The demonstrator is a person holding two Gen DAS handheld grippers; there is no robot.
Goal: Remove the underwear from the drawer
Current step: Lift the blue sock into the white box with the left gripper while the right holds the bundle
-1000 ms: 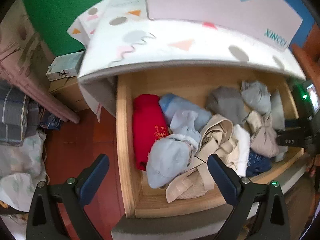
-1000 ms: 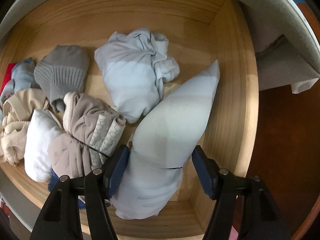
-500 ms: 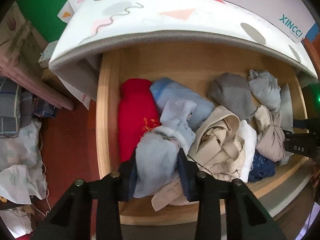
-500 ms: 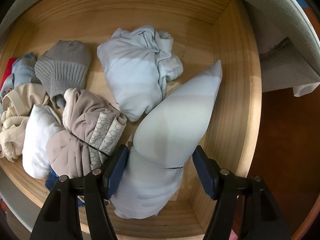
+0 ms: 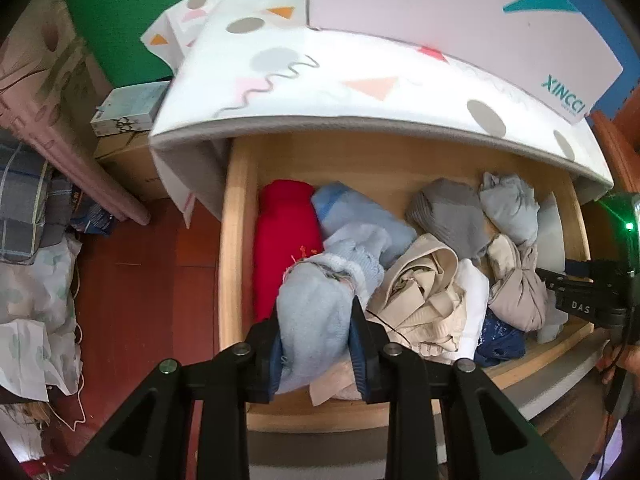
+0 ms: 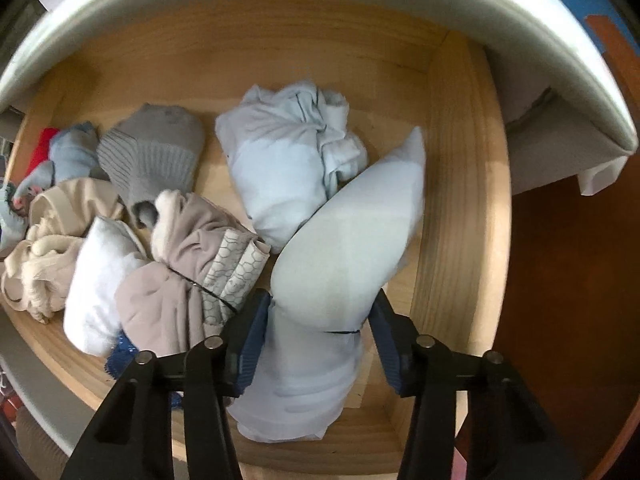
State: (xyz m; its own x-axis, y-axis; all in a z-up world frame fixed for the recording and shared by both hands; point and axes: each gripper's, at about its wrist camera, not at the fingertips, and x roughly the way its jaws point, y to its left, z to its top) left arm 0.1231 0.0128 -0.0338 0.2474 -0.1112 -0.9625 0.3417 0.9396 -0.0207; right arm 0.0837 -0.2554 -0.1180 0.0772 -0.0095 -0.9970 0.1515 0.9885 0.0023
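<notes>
Underwear, fluffy pale-blue rolled bundle point(image 5: 316, 320), sits at the front of the open light-wood drawer point(image 5: 232, 240), just right of the red folded garment point(image 5: 284, 240). Left wrist view: left tongs point(image 5: 316, 346) closed narrow on this bundle, blue pads pressed into both sides, lower half of the roll between them, upper half sticking out ahead toward the drawer back. Cream strappy garment point(image 5: 424, 300) touches the bundle on its right; a thin dark thread runs from the right pad area across it, possible snag. Right tongs' black body visible at the drawer's right end. Patterned white foam mat point(image 5: 320, 88) overhangs the drawer back.

Right wrist view: smooth pale grey-blue folded underwear point(image 6: 344, 264) lies along the drawer's right wall point(image 6: 460, 200), tip pointing to the back corner. Right tongs point(image 6: 316, 338) fairly wide, straddling its narrowed middle; left pad seems to touch the cloth, right pad just beside it, firm grip not confirmed. Taupe tied bundle point(image 6: 188, 276) just left of it, crumpled light-blue piece point(image 6: 280, 160) touching behind.

Judgement: lifting step. Left should rise straight up, slowly, so the cream straps drop off. Right should squeeze fully before lifting and stay clear of the drawer wall and mat edge.
</notes>
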